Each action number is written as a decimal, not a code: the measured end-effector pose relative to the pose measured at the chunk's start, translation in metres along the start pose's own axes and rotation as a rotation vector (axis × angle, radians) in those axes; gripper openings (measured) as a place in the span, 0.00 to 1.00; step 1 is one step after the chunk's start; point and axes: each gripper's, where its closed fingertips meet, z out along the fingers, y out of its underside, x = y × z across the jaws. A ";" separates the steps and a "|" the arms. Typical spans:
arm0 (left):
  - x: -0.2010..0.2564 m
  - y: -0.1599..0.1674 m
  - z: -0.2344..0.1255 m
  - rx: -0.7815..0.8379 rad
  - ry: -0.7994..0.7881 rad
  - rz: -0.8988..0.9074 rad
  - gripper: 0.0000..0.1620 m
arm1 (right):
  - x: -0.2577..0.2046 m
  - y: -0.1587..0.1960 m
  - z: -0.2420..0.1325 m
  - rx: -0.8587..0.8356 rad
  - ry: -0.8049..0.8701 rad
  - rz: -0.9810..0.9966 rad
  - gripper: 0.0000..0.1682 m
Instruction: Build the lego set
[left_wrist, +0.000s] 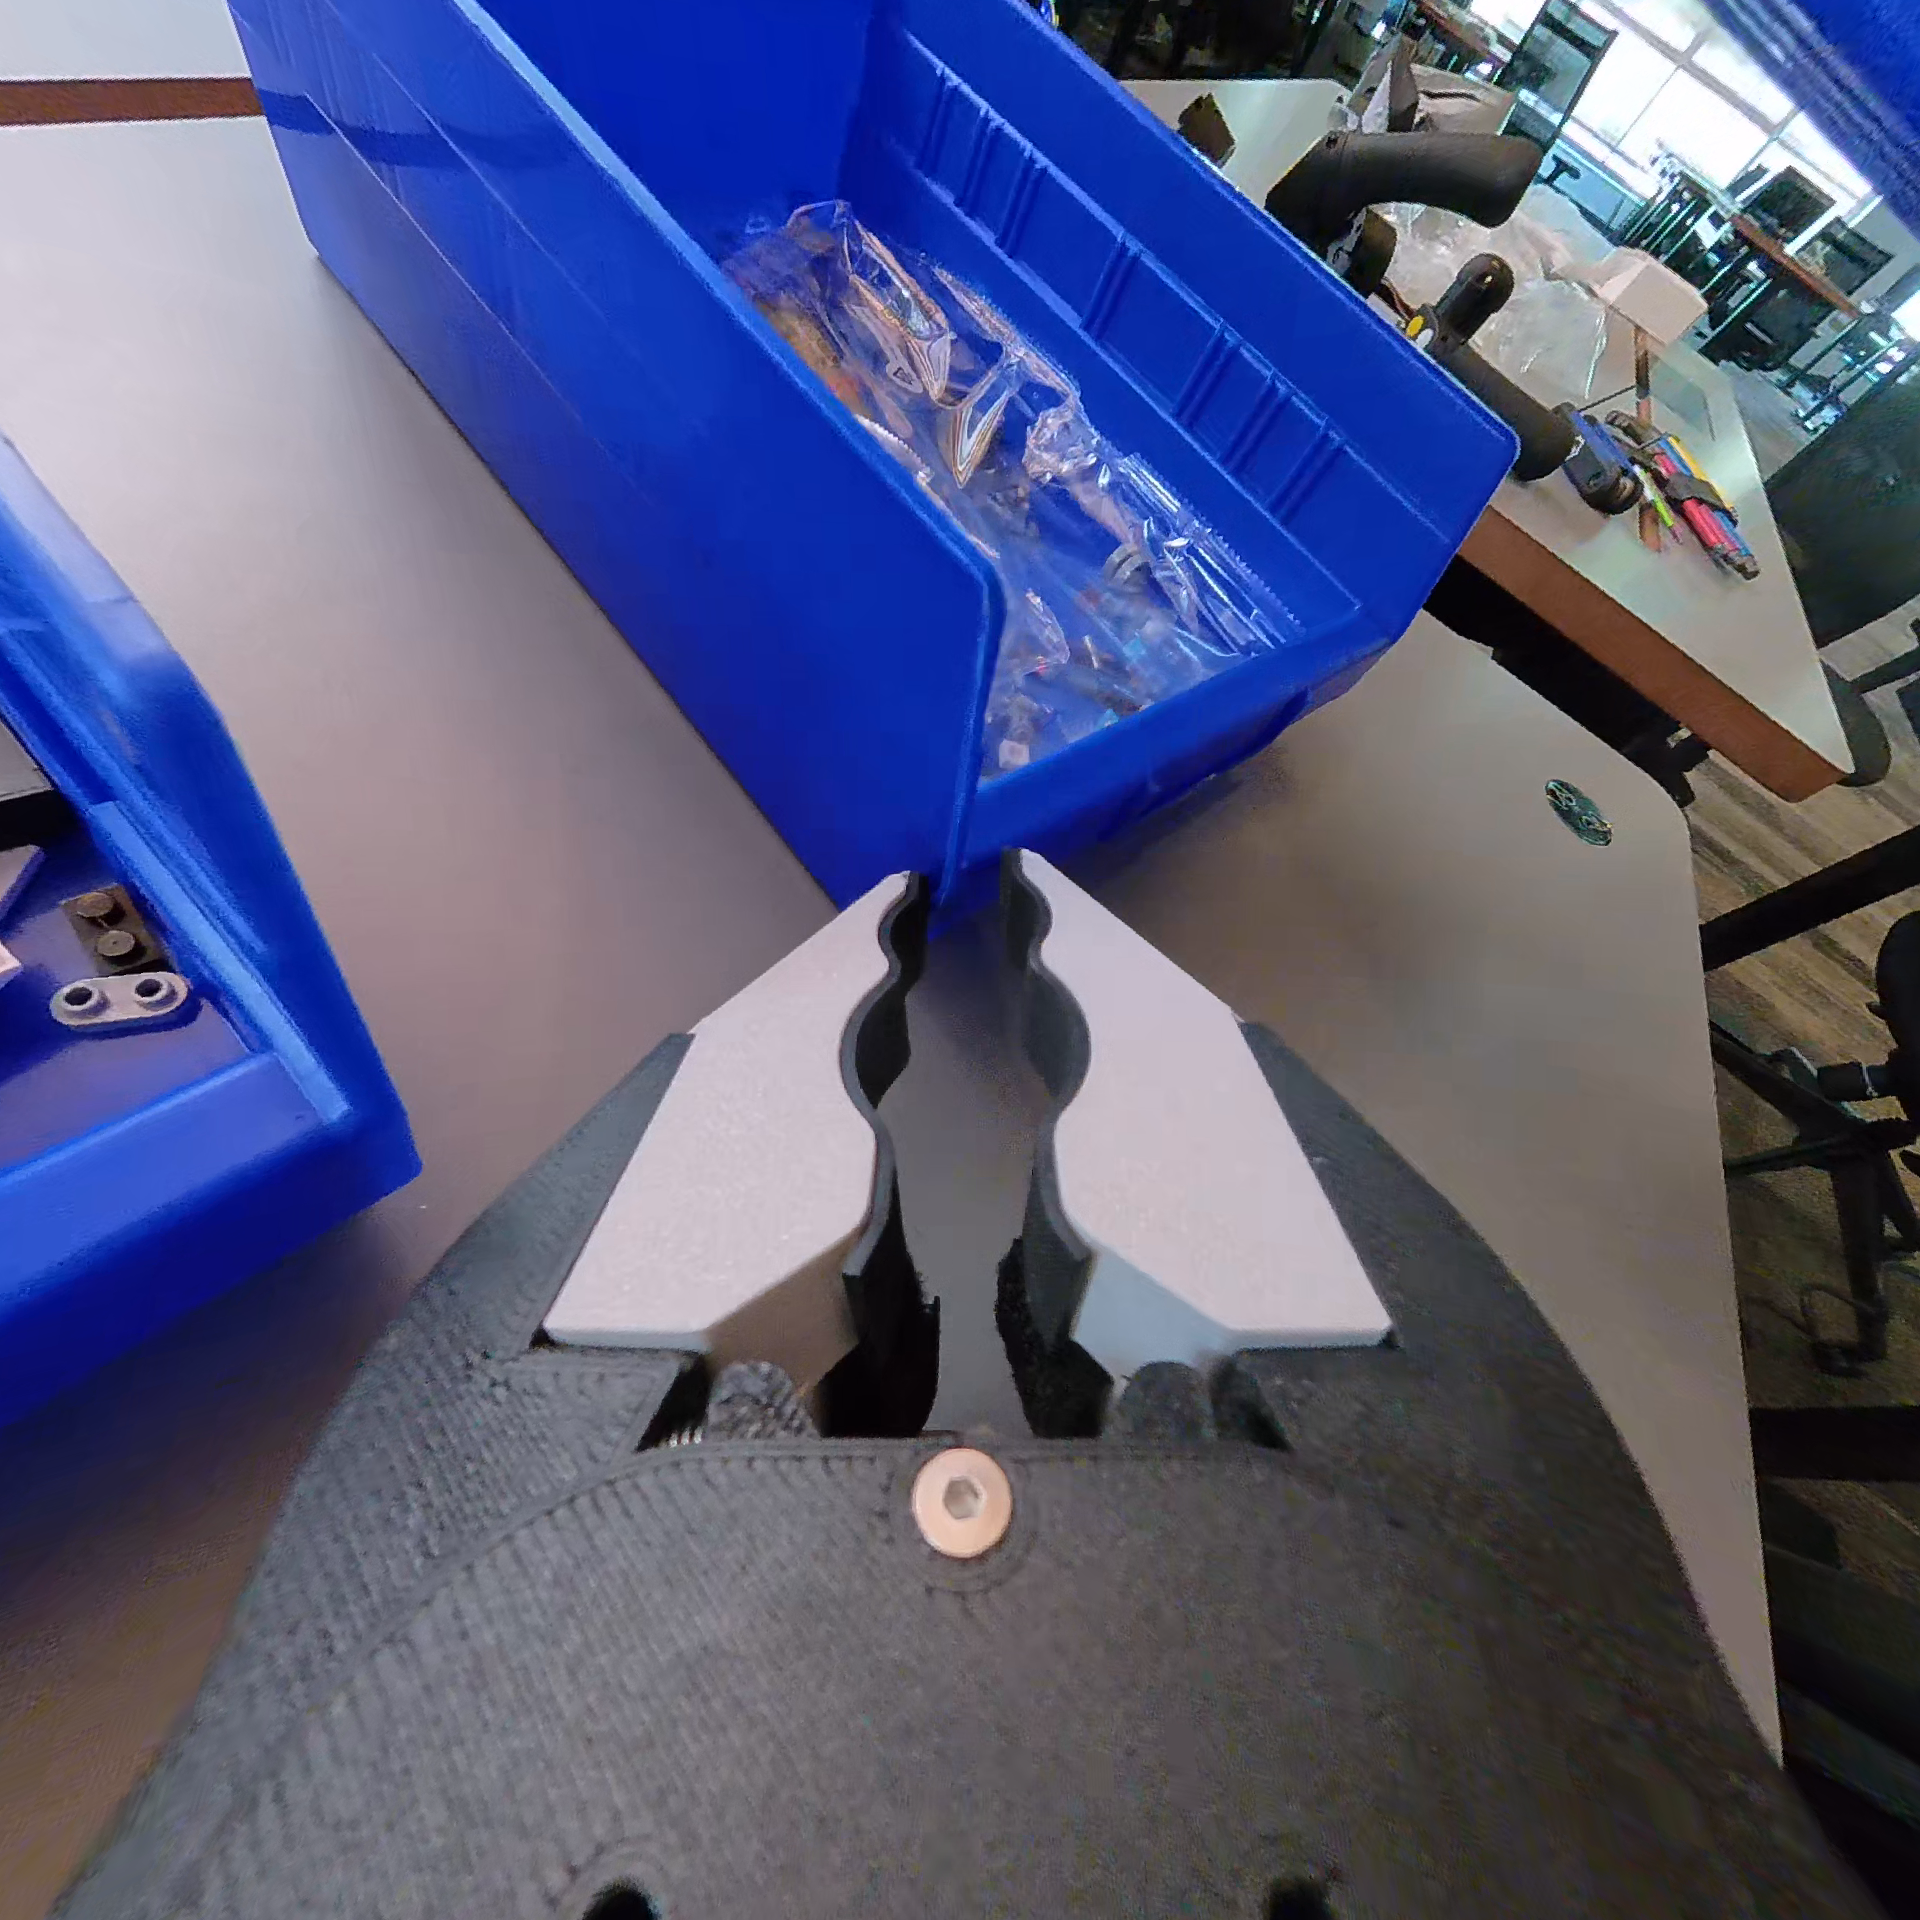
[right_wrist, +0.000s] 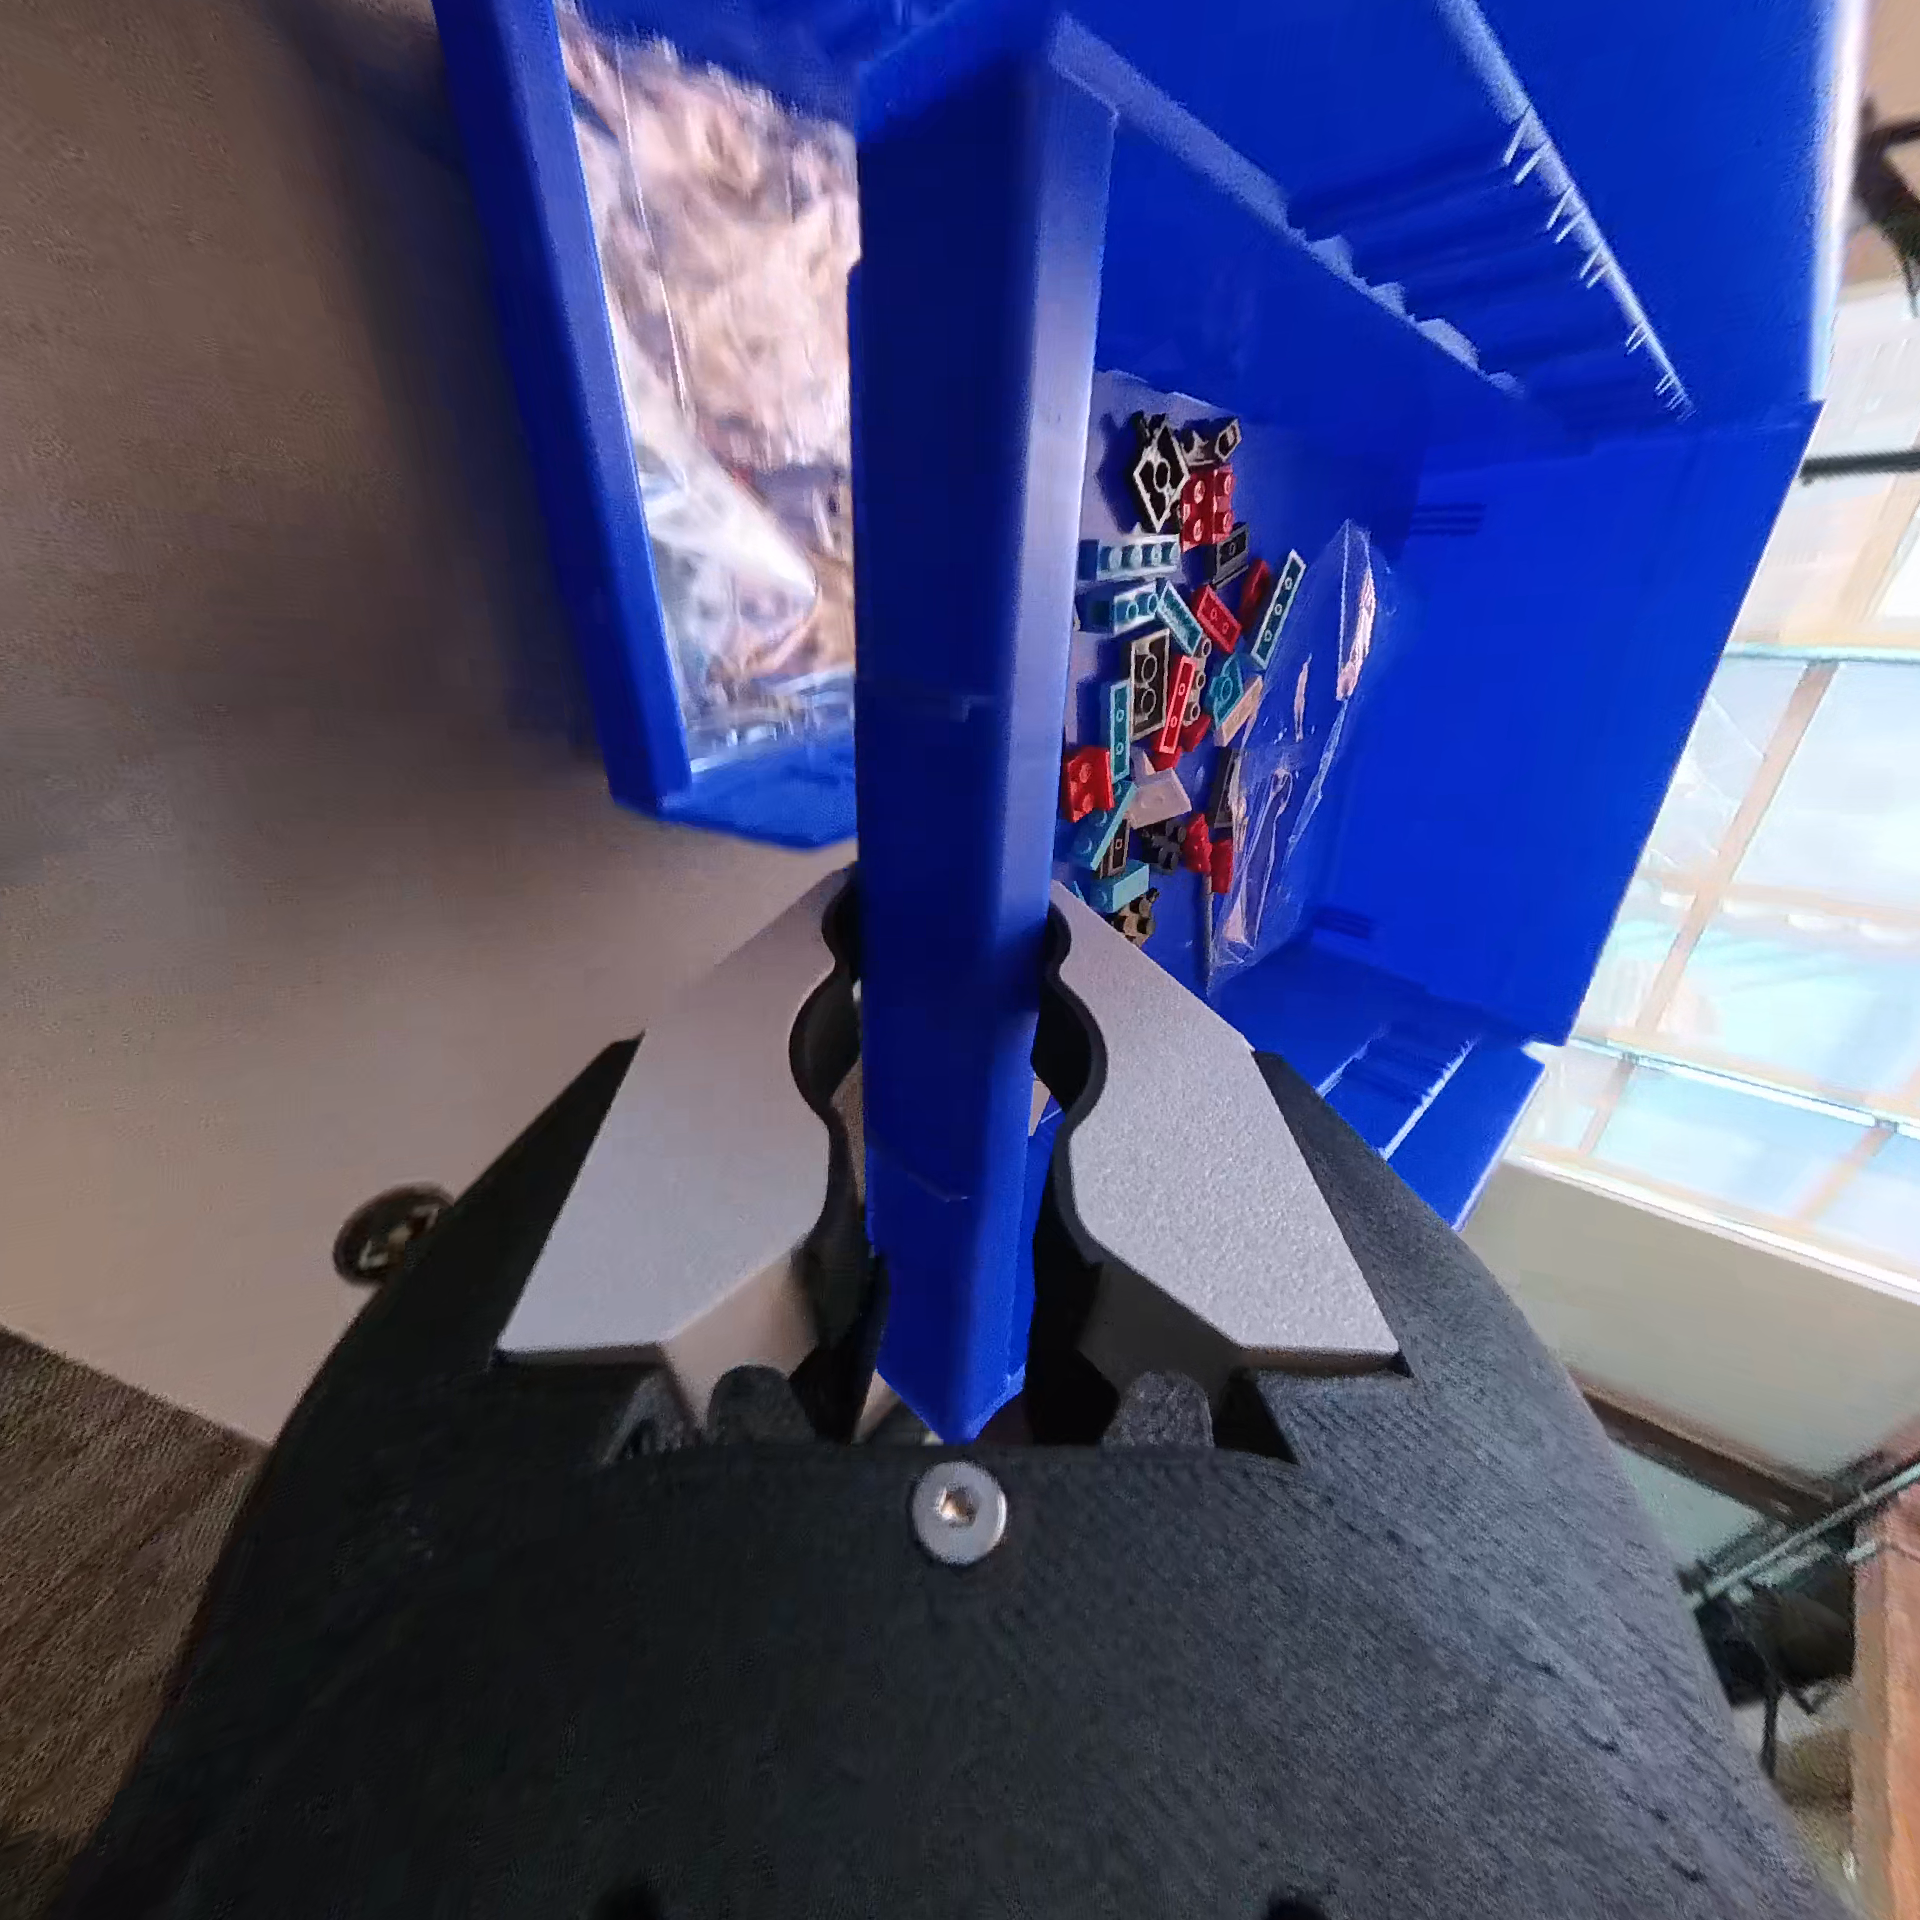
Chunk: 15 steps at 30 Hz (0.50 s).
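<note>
Two blue bins sit on the grey counter (left_wrist: 416, 727). The right gripper (right_wrist: 951, 925) has its jaws clamped on the wall of the brick bin (right_wrist: 977, 520), loose Lego bricks (right_wrist: 1164, 675) inside. The left gripper (left_wrist: 961, 883) hangs slightly parted at the bag bin (left_wrist: 665, 468), gripping nothing.
</note>
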 end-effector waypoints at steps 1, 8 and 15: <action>-0.001 0.000 0.000 0.002 -0.003 0.000 0.10 | -0.001 0.011 -0.004 -0.020 0.004 0.010 0.18; -0.003 -0.010 -0.011 0.055 -0.004 -0.019 0.07 | -0.018 0.078 -0.028 -0.158 0.012 0.096 0.17; -0.003 -0.034 -0.022 0.089 -0.058 0.032 0.18 | -0.056 0.114 -0.021 -0.235 -0.046 0.114 0.18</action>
